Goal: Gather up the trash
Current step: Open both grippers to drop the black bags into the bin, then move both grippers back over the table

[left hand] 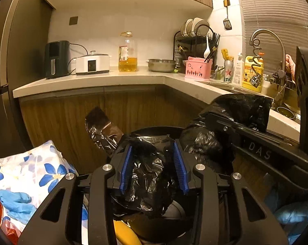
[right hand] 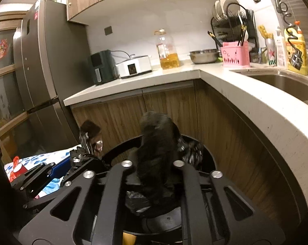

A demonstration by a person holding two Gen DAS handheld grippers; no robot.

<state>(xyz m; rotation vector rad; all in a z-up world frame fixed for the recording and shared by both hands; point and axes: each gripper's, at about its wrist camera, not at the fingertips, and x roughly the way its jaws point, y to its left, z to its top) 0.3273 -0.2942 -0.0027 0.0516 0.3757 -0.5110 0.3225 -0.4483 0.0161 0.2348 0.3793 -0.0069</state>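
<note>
At the lower centre of the left wrist view, the left gripper (left hand: 154, 167) is pinching a bunched fold of the black trash bag (left hand: 147, 183) between its blue pads (left hand: 126, 169). At the lower centre of the right wrist view, the right gripper (right hand: 154, 173) is clamping another gathered part of the same bag, which is rising above its fingers. The bag is sitting in a round black bin (right hand: 207, 159) below the corner countertop (right hand: 256, 106). A floral sack (left hand: 31, 169) is lying at lower left.
</note>
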